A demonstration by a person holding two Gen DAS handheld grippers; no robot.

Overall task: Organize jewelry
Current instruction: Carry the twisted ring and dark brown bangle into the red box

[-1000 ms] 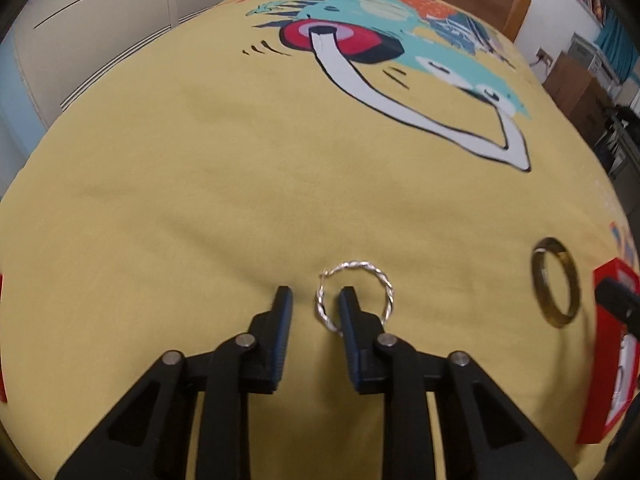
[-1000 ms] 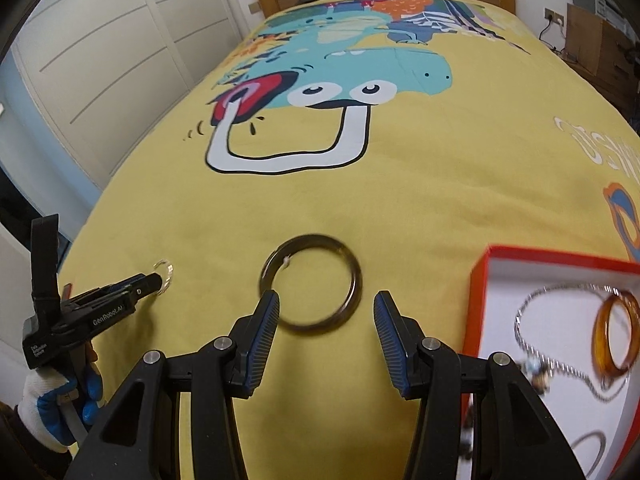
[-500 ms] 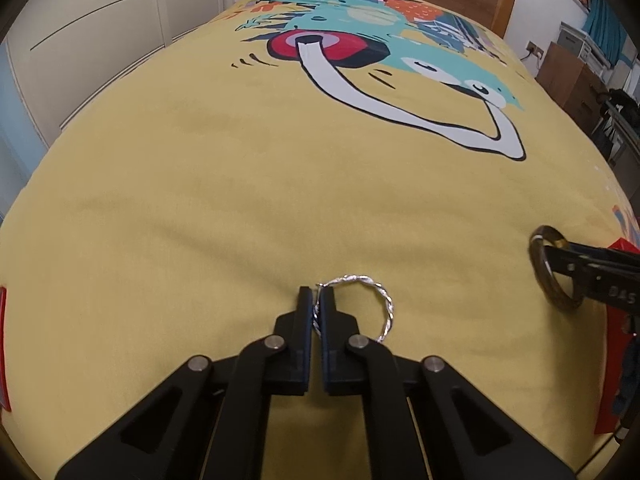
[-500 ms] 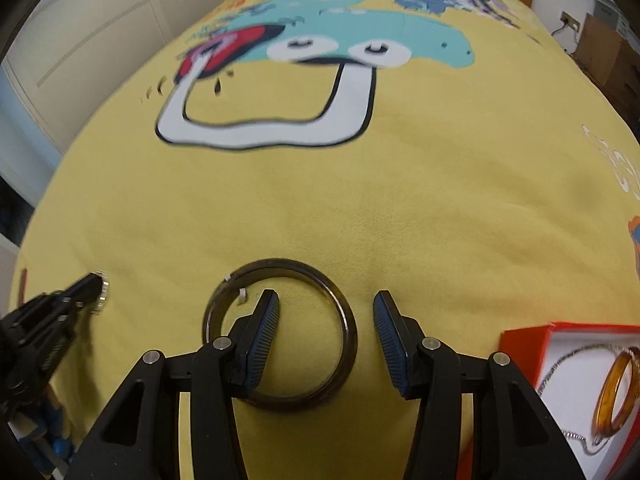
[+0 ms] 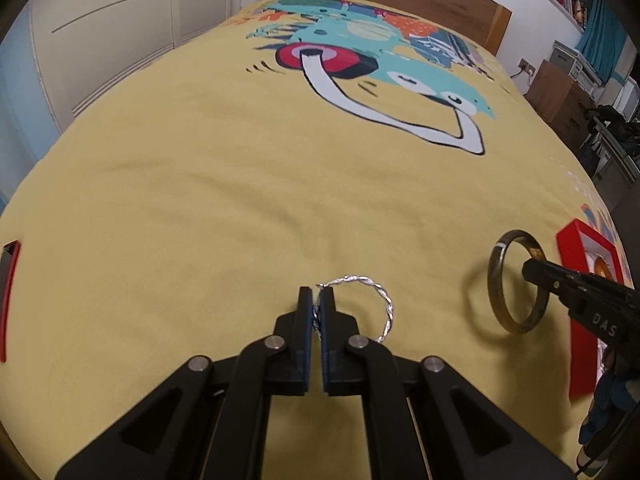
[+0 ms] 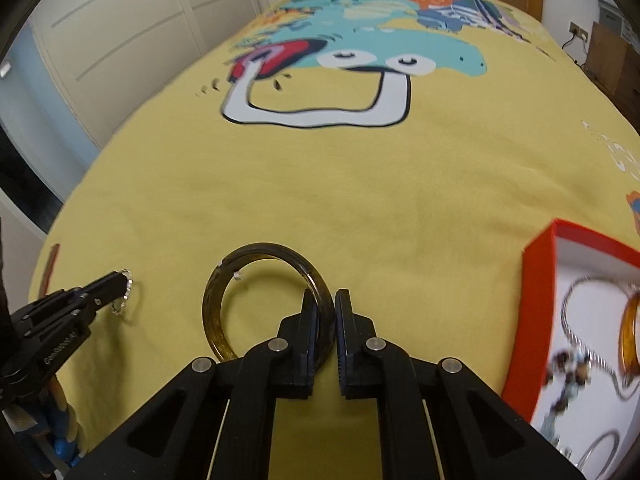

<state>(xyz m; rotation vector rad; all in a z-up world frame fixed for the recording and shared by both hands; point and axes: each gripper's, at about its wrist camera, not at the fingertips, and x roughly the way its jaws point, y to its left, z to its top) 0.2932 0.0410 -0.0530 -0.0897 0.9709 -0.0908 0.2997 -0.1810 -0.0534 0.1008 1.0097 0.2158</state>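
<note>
Both grippers have closed since a second ago: the left gripper (image 5: 316,300), open around the twisted silver bangle (image 5: 372,300) then, now pinches its left rim, and the right gripper (image 6: 326,300) has clamped the right side of the dark amber bangle (image 6: 224,300). Each bangle sits at the near end of the yellow printed bedspread (image 5: 240,184), the silver one left of the dark one. At the right, the red jewelry box (image 6: 536,280) holds an orange bangle (image 6: 628,332) and a silver chain (image 6: 576,320).

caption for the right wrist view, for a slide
Right gripper shut on the dark bangle on the yellow bedspread, red jewelry box alongside.
</note>
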